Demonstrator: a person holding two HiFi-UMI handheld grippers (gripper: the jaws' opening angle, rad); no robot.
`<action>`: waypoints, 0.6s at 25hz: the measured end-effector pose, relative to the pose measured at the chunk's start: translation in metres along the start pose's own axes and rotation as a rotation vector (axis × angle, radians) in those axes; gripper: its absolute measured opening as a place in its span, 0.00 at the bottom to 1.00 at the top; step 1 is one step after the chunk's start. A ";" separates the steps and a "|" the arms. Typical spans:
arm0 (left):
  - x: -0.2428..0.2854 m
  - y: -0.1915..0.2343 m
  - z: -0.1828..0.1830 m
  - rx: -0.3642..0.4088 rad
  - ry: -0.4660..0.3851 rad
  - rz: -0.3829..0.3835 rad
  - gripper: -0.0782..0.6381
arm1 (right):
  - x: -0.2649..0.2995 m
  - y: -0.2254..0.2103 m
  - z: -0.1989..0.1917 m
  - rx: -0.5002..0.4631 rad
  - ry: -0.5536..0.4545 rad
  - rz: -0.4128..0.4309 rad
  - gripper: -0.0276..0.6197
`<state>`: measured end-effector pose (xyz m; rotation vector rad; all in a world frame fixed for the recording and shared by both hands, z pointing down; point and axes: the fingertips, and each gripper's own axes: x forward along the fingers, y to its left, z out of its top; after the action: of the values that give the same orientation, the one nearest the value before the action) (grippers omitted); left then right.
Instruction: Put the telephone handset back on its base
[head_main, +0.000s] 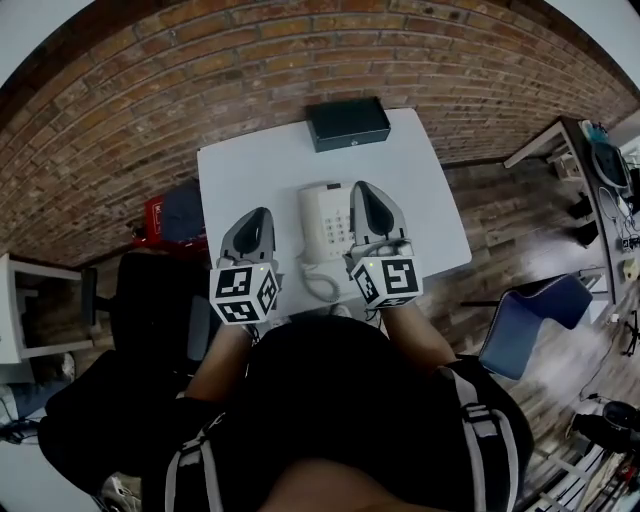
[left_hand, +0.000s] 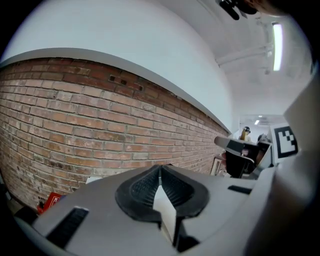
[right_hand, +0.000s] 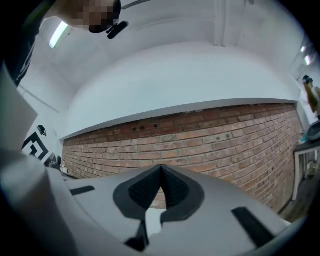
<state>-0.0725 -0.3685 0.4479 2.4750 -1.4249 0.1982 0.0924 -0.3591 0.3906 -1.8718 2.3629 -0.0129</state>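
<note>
Over the white bench (head_main: 240, 170), both grippers held by the telephone (head_main: 325, 222).
Fingers (left_hand: 142, 189) of left gripper (head_main: 260, 214) and right gripper (head_main: 362, 190) pressed together on nothing, aimed at brick wall. Handset seated or off: unreadable, right gripper overlapping the set; fits before a pick or after the return. Dark box (head_main: 347, 123) at far edge closed, contents unseen.

White telephone base (head_main: 325, 222) flat on table (head_main: 250, 170); coiled cord (head_main: 320, 288) loops at near edge.
</note>
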 end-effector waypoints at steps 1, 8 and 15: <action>0.002 -0.002 -0.002 -0.002 0.005 -0.005 0.13 | -0.002 -0.004 -0.005 0.004 0.014 -0.013 0.04; 0.002 -0.008 -0.001 0.012 -0.002 -0.016 0.13 | -0.011 -0.005 -0.017 0.029 0.049 -0.039 0.04; -0.001 -0.002 0.005 -0.001 -0.022 0.003 0.13 | 0.000 0.013 -0.016 0.049 0.059 -0.010 0.04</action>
<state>-0.0711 -0.3681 0.4429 2.4824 -1.4367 0.1718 0.0779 -0.3574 0.4058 -1.8861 2.3685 -0.1269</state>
